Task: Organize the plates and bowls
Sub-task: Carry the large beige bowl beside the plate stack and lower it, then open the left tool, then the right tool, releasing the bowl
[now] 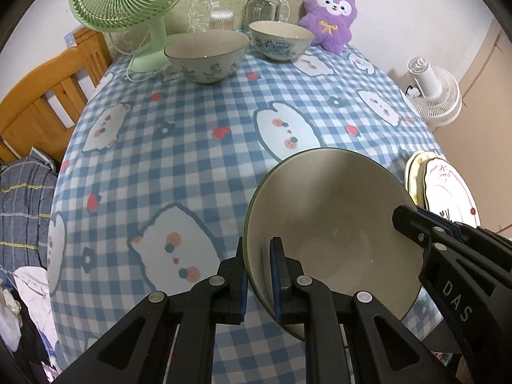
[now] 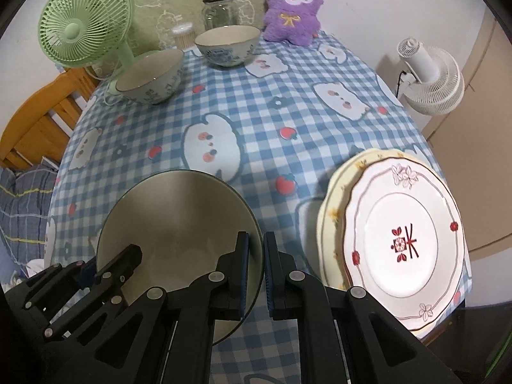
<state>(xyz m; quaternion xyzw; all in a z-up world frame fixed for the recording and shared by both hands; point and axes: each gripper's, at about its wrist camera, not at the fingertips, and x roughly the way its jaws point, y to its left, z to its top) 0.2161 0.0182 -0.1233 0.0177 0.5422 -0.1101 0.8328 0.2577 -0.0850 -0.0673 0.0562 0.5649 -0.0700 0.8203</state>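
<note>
A dark-rimmed cream bowl (image 1: 336, 224) (image 2: 179, 224) is held near the table's front edge. My left gripper (image 1: 259, 272) is shut on its left rim, one finger inside and one outside. My right gripper (image 2: 256, 272) is shut on its right rim, and it shows in the left wrist view (image 1: 416, 224). Two stacked plates (image 2: 403, 240) lie to the right, a white flowered one on a yellow one. Two patterned bowls stand at the back: a grey-flowered one (image 1: 206, 54) (image 2: 150, 75) and a blue-patterned one (image 1: 281, 40) (image 2: 227, 44).
A green desk fan (image 1: 128, 3) stands at the back left, a glass jar (image 1: 264, 4) and a purple plush toy (image 1: 329, 9) at the back. A white fan (image 2: 428, 76) stands off the table's right side. A wooden chair (image 1: 41, 102) is at the left.
</note>
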